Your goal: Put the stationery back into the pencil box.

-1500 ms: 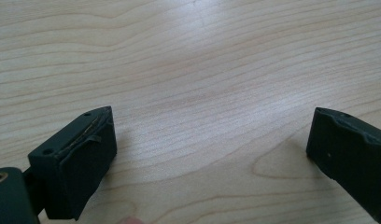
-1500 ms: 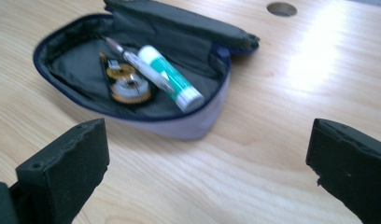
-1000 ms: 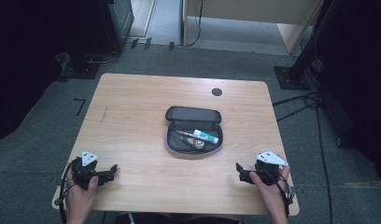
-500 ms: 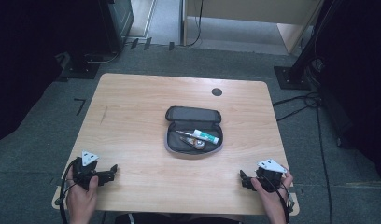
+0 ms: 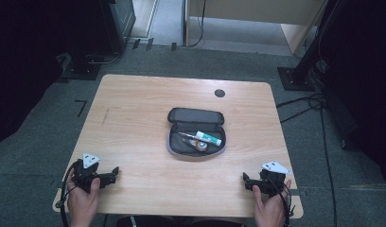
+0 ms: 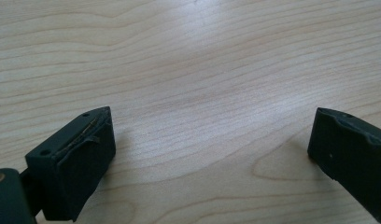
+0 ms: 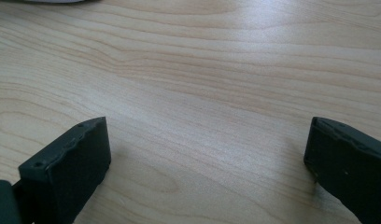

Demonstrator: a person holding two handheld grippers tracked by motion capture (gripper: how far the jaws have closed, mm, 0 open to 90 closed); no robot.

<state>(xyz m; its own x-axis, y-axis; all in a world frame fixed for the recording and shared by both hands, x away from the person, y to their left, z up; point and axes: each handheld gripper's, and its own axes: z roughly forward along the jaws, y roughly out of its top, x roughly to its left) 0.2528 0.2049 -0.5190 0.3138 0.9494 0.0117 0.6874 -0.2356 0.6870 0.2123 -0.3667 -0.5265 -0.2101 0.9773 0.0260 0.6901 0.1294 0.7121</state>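
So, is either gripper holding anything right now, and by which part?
Nothing is held. The left gripper and right gripper have open jaws over bare table, apart from the open case.

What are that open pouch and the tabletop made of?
Pouch: likely grey fabric with a zip edge; it looks matte and soft-walled, lid folded back. Table: light wood or wood-look laminate; grain lines show, with a slight sheen in the gripper views.

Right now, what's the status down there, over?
Left tool open, empty, low at near left edge. Right tool open, empty, near right edge. Pouch unzipped mid-table, tube and pen inside, untouched. Bare wood between tools and pouch.
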